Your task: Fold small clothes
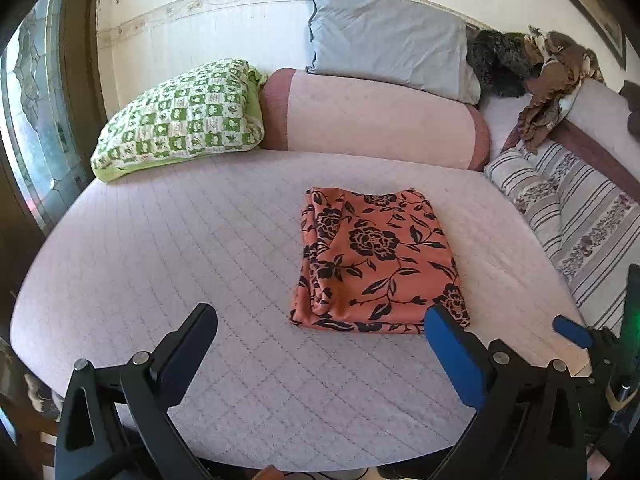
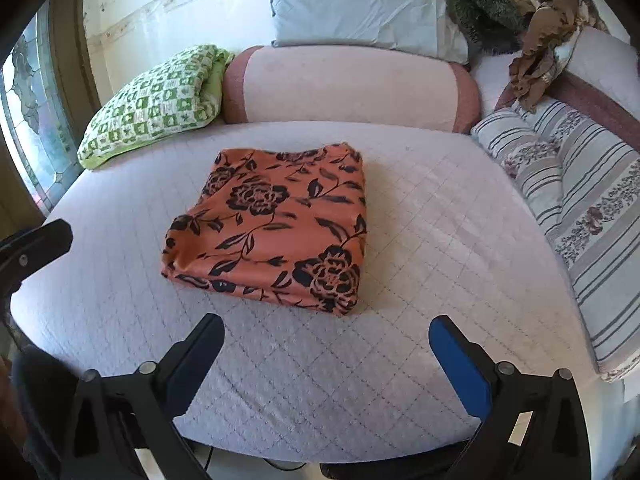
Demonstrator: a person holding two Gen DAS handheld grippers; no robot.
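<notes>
The orange floral garment point(image 2: 272, 224) is left folded at twelve o'clock, both claws point(image 1: 320, 344) point(image 2: 326, 356) held apart and empty; another piece is likely needed next.

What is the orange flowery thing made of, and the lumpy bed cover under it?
The orange floral garment looks like thin, soft woven or knit fabric, matte: it is folded flat with limp creases at its edge. The bed cover looks like quilted padded cloth, going by its stitched diamond lines and puffy squares.
</notes>
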